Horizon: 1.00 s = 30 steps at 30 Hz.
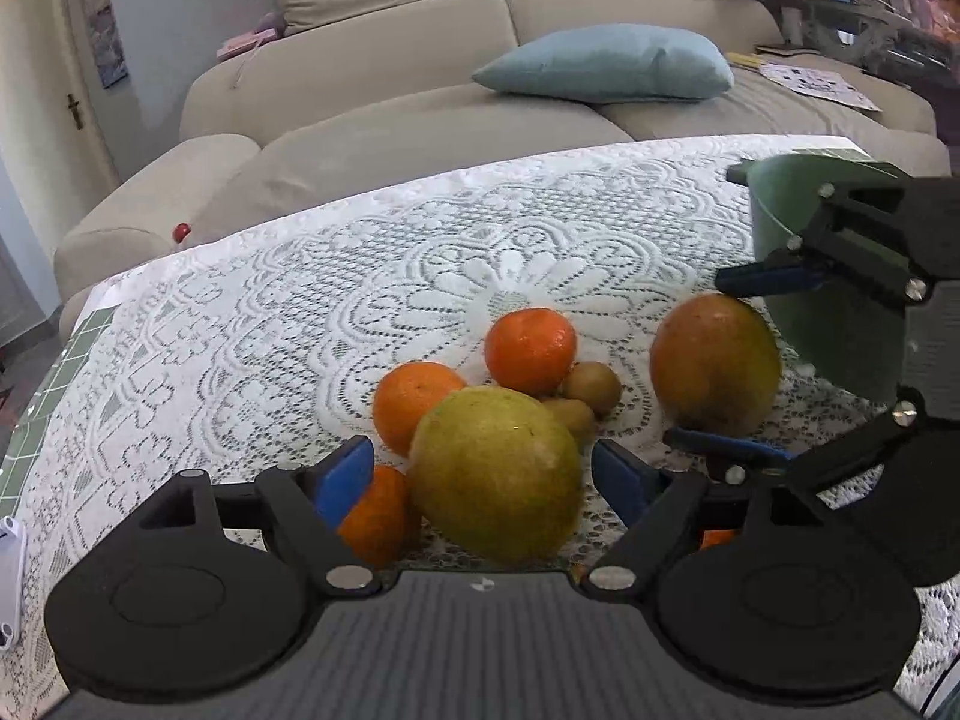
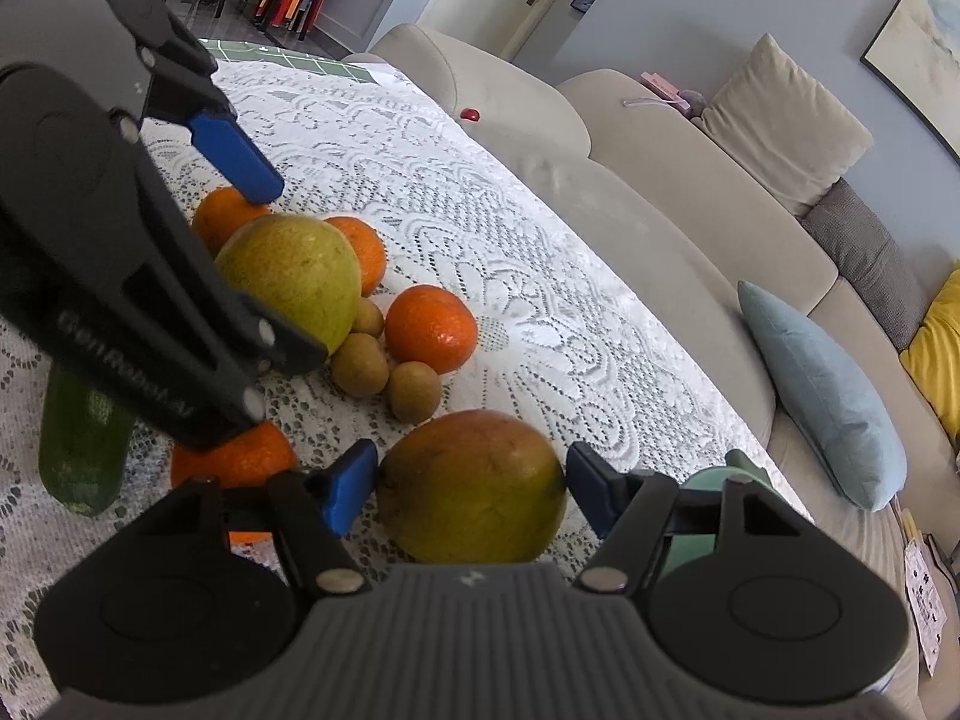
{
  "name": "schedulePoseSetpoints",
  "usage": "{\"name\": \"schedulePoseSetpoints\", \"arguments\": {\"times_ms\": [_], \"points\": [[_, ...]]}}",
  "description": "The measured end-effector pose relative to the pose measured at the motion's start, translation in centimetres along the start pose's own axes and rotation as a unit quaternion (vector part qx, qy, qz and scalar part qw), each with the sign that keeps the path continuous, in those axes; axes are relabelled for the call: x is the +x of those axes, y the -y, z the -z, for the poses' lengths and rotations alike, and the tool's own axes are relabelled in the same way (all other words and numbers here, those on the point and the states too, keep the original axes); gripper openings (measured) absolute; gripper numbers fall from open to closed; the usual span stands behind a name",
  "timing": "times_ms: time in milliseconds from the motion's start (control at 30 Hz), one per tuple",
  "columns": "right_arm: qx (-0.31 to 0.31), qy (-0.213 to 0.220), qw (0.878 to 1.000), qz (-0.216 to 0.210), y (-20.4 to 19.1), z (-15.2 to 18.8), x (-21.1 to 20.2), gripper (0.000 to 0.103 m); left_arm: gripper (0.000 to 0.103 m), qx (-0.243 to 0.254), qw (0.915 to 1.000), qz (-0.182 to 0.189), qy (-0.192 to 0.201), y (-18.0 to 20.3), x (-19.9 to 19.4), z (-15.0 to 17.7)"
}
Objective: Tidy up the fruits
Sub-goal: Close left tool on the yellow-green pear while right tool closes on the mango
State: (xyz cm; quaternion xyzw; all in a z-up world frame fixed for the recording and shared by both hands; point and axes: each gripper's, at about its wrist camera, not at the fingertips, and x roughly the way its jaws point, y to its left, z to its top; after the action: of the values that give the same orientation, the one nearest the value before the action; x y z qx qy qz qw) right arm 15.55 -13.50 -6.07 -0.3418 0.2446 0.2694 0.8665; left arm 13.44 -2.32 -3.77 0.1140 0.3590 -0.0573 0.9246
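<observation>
Mango (image 2: 474, 486) lies sideways between the open right tool (image 2: 471, 489).

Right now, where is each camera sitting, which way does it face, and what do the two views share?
Left wrist: sits on the left tongs, low over the lace tablecloth, facing the sofa; its open blue fingers flank the yellow-green fruit, and the right tongs enter at right.
Right wrist: sits on the right tongs, facing along the sofa; its fingers straddle the reddish fruit, with the left tongs at upper left.
Shared: both big fruits, oranges, kiwis, green pot, blue cushion.
</observation>
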Motion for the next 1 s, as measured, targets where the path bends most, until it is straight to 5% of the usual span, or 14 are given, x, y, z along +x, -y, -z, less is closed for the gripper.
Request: {"name": "schedulePoseSetpoints", "arguments": {"times_ms": [167,400,1000], "points": [[-0.003,-0.003,1.000,0.005,-0.2,-0.1,-0.1,0.065,0.095,0.010,0.9999,-0.002,-0.001,0.4,0.1,0.1],[-0.015,0.001,1.000,0.011,-0.6,-0.2,-0.4,0.065,0.074,0.009,0.9999,0.008,0.004,0.1,-0.1,0.2],[0.049,0.022,0.998,-0.018,1.3,-0.3,-2.6,0.065,0.073,-0.036,0.9972,0.064,0.017,-1.6,-0.9,0.7]]}}
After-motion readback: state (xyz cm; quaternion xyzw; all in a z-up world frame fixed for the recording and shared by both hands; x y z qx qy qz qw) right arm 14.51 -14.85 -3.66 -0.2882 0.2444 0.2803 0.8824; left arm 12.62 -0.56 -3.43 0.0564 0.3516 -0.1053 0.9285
